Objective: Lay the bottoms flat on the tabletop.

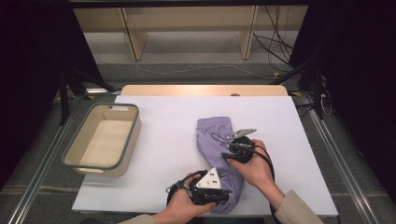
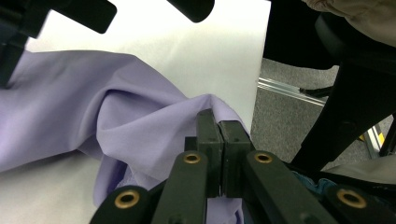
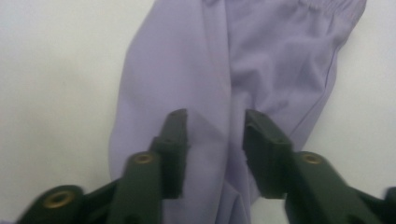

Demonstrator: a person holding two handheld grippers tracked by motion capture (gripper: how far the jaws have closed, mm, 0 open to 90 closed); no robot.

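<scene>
One lilac garment (image 1: pixel 219 154) lies on the white table (image 1: pixel 159 140), right of centre, running from mid-table toward the near edge. An elastic waistband shows at its far end in the right gripper view — likely shorts or light trousers.

Handling, judged: thin woven cloth, very light, soft, no stiffness at all. It drapes and creases wherever it is lifted, and it may slide a little on the smooth table. Not fragile. Best held at an edge, corner or fold ridge, where the jaws can pinch a doubled layer — a flat mid-panel pinch could slip.

Left gripper (image 2: pixel 219 140): jaws closed on a raised fold of the garment at its near end, close to the near table edge.

Right gripper (image 3: pixel 215 135): jaws parted, poised over the middle of the garment, cloth visible between the tips but not pinched.

Counts:
- garment: one
- grippers: two, one per hand
- bin (image 1: pixel 103 138): one, tan with grey rim, empty, at the left of the table, well apart from the garment
</scene>
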